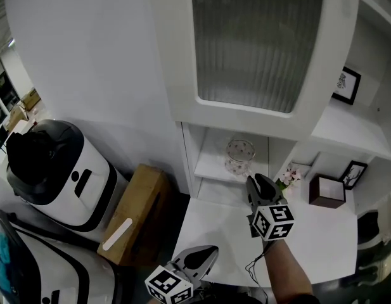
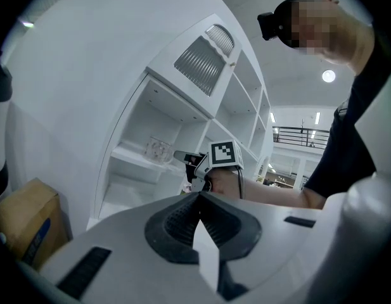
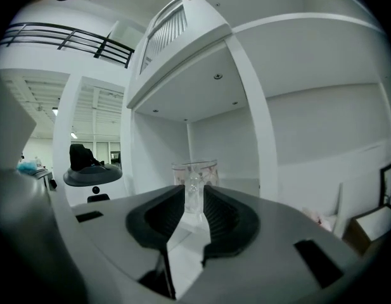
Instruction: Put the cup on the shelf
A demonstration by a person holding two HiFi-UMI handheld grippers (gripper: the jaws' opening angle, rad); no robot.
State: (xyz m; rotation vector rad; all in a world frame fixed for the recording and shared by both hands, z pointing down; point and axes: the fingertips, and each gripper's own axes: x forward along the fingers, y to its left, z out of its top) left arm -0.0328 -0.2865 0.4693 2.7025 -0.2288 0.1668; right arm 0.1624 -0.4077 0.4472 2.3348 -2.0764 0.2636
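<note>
- The cup (image 1: 239,156) stands upright on the low shelf (image 1: 211,164) of the white cabinet, near the board's front edge. There is bare board on both sides of it and open air above, up to the underside of the next shelf.
- The right tongs (image 1: 252,181) point into that bay just in front of the cup. In the right gripper view the jaws stand released with a narrow gap, and the cup (image 3: 195,173) shows beyond the gap.
- The ribbed-glass door (image 1: 258,37) hangs open above the bay.
- The left tongs (image 1: 213,251) sit low over the near edge of the white bench (image 1: 322,236), well apart from the cup, clenched on nothing.
- A brown box (image 1: 326,190) and small flowers (image 1: 289,176) stand to the right on the bench.
- The head view cuts off the left tongs' lower body, and whether the right tips touch the glass cannot be told.
</note>
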